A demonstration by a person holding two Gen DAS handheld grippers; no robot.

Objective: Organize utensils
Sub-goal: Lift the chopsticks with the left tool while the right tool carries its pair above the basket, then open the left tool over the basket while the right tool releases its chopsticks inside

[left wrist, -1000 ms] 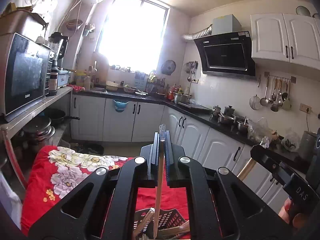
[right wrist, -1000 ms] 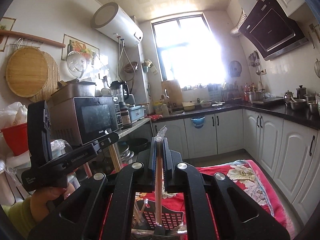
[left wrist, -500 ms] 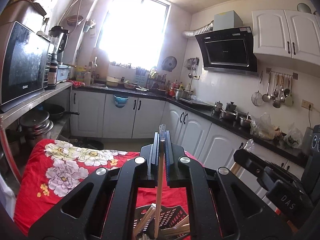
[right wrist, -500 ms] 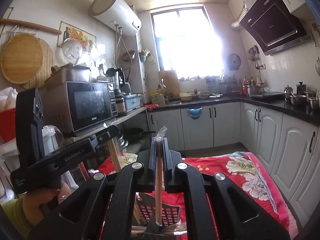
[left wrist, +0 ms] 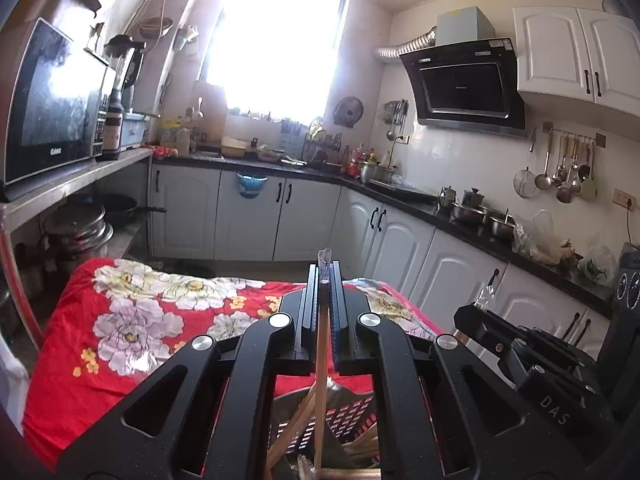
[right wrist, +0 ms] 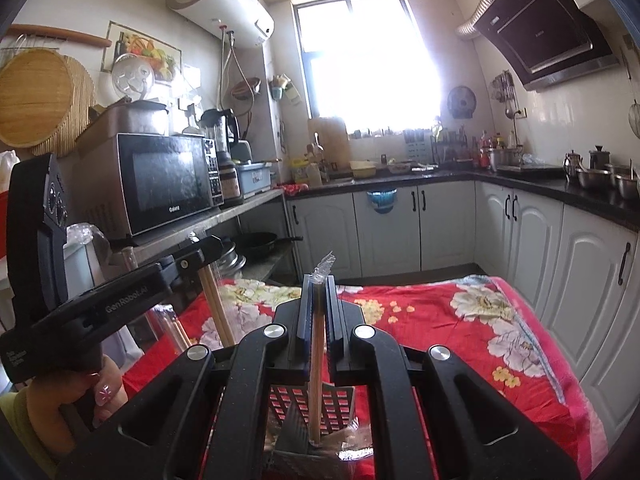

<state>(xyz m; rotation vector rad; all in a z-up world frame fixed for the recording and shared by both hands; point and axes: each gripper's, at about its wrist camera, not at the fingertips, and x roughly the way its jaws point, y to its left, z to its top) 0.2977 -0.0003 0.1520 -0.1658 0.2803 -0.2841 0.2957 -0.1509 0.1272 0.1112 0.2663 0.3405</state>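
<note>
Sunlit kitchen, floral worktop (left wrist: 120,360). Each hand-held gripper, left (left wrist: 325,276) and right (right wrist: 318,284), is clamped on wrapped chopsticks (right wrist: 316,360) standing at twelve o'clock over a basket (right wrist: 336,408). They look light, stiff and slippery in film; a mid-shaft pinch seems best.

The left gripper (left wrist: 325,280) is a matte black, grainy plastic tool: two flat ribbed fingers (left wrist: 311,312) on angular linkage arms with triangular cut-outs, pinned by four round silver screw heads (left wrist: 280,321). The right gripper (right wrist: 316,292) has the same black build and the same silver screws (right wrist: 275,331). In the right wrist view, at nine o'clock, the left tool's body bears pale "GenRobot.AI" lettering (right wrist: 126,299) and two round dials. The hand (right wrist: 80,396) on its handle has a pale pink painted nail with a small star design and a yellow-green sleeve (right wrist: 18,432). In the left wrist view, at four o'clock, the right tool's body carries grey "DAS" letters (left wrist: 555,410).
</note>
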